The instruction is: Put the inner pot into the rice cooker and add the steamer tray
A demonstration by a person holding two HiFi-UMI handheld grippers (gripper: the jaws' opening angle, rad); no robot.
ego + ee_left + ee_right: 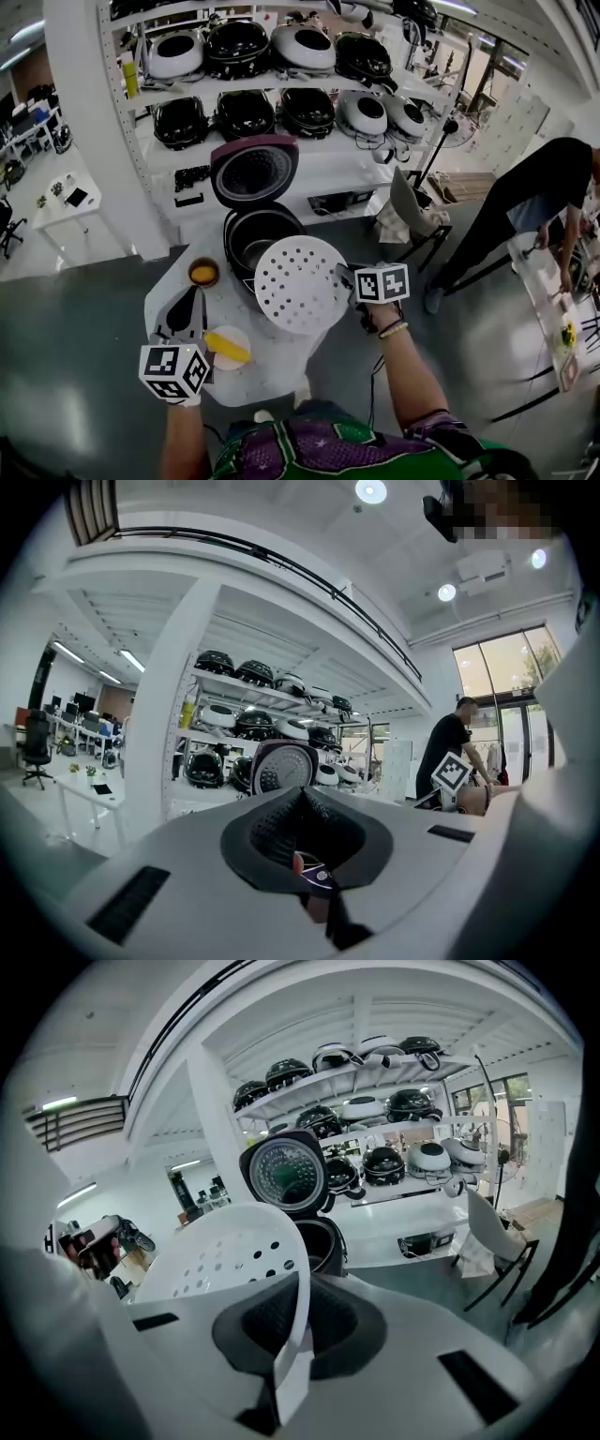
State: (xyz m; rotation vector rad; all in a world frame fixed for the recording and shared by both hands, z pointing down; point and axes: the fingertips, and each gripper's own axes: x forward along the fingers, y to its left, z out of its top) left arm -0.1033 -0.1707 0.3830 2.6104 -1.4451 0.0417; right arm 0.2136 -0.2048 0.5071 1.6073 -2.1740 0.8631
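The black rice cooker (255, 239) stands open on the round white table (272, 361), its lid (253, 172) raised. A grey inner pot (251, 253) shows inside it. My right gripper (345, 278) is shut on the rim of the white perforated steamer tray (300, 284) and holds it in the air just right of the cooker's mouth. In the right gripper view the tray (225, 1251) tilts up to the left of my right gripper (292, 1335), with the cooker (317, 1241) behind it. My left gripper (194, 298) is shut, low at the table's left; in its own view the left gripper (305, 860) points about level at the shelves.
An orange bowl (203, 272) sits left of the cooker. A white dish with a yellow piece (228, 346) lies near my left gripper. Shelves (281, 89) with several cookers stand behind. A person (534, 202) bends at a table on the right, near a white chair (408, 211).
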